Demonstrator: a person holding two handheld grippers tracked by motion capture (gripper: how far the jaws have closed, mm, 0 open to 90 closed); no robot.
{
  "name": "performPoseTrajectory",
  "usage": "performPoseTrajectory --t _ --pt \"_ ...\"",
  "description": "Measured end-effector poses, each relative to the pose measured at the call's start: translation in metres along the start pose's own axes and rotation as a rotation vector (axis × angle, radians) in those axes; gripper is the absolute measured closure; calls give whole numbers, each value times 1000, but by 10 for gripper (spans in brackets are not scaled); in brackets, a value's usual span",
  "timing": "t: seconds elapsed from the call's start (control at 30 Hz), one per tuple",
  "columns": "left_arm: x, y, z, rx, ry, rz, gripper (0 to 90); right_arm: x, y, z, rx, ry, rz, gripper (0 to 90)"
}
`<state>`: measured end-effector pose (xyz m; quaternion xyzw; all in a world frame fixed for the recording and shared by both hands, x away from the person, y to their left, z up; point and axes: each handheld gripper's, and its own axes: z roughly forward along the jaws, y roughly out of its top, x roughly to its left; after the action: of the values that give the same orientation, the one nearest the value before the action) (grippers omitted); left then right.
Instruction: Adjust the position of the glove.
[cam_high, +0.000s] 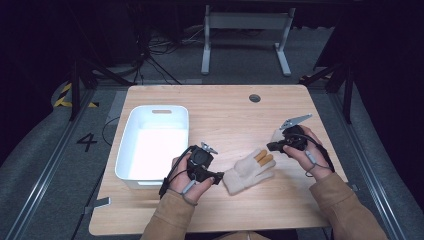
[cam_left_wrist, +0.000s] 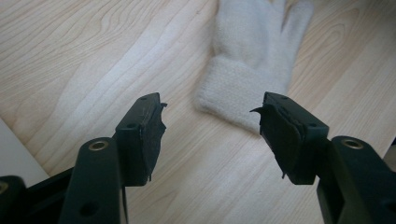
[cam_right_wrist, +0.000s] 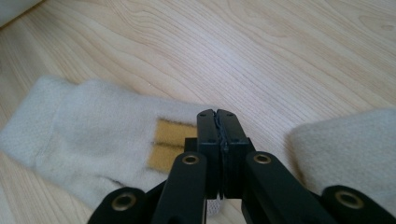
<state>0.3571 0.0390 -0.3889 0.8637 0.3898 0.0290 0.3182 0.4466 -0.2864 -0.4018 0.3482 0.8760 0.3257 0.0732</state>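
A white tub (cam_high: 152, 142) sits on the left part of the wooden desk (cam_high: 225, 110), with its handle slot at the far rim. Just to the right of it, near the front edge, the person's left hand (cam_high: 187, 182) holds the left tool (cam_high: 218, 177), which points right toward a cream glove (cam_high: 248, 171). In the left gripper view this tool's jaws stand spread with nothing between them, and the ribbed cuff (cam_left_wrist: 233, 88) of the glove lies on the desk just beyond the tips, apart from both pads.

The glove lies flat on the desk between the two tools, cuff toward the left tool and fingers toward the right one. Two of its fingertips carry tan patches (cam_high: 262, 159).

To the right of the glove, the right hand (cam_high: 307, 150) holds the right tool (cam_high: 271, 147), which points left toward the glove's fingertips. In the right gripper view its jaws are pressed together with nothing pinched between them, and they hang over the glove's fingers beside the tan patches (cam_right_wrist: 169, 142). Whether the tips touch the fabric I cannot tell. A second piece of cream fabric (cam_right_wrist: 345, 149) shows at the right edge of that view.
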Motion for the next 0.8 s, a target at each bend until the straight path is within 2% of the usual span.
performPoseTrajectory --t 0.2,0.37,0.53,0.8 --pt "-4 1 -4 -6 -10 9 400 2 4 4 -14 17 -5 892" --pt "-6 1 -5 -3 -20 13 400 5 11 14 -20 32 -17 892" --pt "-7 -1 -5 5 -19 16 399 8 16 31 0 42 -26 891" --pt "-6 -3 -6 3 -12 8 393 9 18 47 17 36 -40 883"
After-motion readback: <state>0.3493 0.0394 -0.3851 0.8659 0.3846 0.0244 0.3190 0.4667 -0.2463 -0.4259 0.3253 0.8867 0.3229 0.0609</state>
